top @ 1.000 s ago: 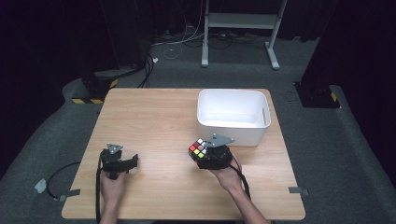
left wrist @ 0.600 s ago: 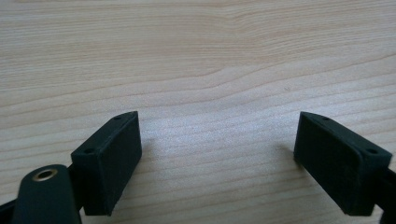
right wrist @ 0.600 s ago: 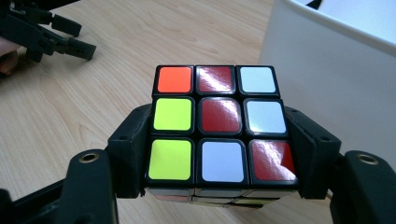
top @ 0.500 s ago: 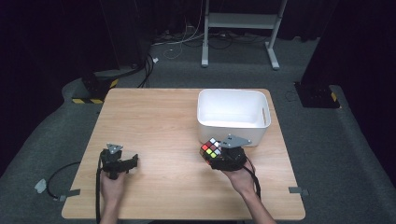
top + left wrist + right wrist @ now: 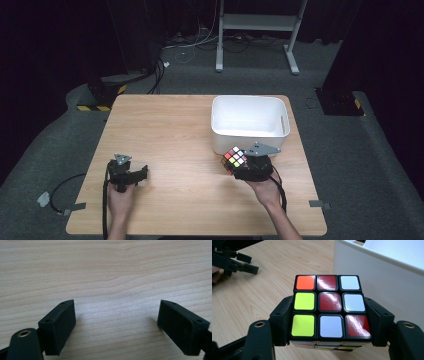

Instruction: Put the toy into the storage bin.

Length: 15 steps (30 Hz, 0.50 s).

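Note:
A scrambled colour cube (image 5: 234, 158) (image 5: 329, 311) sits between the jaws of my right gripper (image 5: 239, 165) (image 5: 329, 322), which is shut on its two sides. It hangs just in front of the near wall of the white bin (image 5: 248, 142) (image 5: 384, 272). My left gripper (image 5: 139, 173) (image 5: 123, 325) rests low over the wooden table (image 5: 170, 130) (image 5: 105, 272) near the front left, jaws spread wide with only bare wood between them. In the right gripper view the left gripper (image 5: 244, 263) lies at the top left.
The white bin stands at the back right of the table and looks empty inside. A cable (image 5: 60, 192) trails off the table's left edge. A metal stand (image 5: 255, 30) and floor cables (image 5: 150, 70) lie beyond the far edge.
My right gripper has carried the cube to the right and slightly toward the bin. The left gripper has stayed where it was.

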Tool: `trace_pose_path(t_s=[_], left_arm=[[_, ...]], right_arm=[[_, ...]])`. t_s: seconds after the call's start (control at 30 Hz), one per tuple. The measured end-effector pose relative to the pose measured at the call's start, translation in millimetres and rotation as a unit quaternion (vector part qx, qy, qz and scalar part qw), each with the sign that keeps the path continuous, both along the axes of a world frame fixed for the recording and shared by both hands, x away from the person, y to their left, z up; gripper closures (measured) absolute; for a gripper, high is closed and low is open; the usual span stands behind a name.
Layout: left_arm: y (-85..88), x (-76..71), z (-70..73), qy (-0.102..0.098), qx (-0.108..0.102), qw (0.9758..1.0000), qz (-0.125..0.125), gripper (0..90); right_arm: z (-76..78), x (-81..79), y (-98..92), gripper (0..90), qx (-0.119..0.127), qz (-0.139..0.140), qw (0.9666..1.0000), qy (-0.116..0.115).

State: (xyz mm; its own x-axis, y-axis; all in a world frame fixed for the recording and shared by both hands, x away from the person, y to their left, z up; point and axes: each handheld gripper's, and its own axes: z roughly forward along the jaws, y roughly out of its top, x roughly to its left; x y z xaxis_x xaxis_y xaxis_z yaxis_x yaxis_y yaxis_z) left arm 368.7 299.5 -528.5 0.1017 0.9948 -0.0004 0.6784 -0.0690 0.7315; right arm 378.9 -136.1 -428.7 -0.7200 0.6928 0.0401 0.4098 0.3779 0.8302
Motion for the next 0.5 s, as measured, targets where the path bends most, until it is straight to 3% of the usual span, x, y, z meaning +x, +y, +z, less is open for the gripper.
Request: trace_pose_path(t_s=[0.5], left_arm=[[-0.1, -0.1, 0.0, 0.000, 0.001, 1.0000, 0.000, 15.2]], right_arm=[[10.7, 1.6, -9.3, 33.6, -0.001, 0.001, 1.0000, -0.004]])
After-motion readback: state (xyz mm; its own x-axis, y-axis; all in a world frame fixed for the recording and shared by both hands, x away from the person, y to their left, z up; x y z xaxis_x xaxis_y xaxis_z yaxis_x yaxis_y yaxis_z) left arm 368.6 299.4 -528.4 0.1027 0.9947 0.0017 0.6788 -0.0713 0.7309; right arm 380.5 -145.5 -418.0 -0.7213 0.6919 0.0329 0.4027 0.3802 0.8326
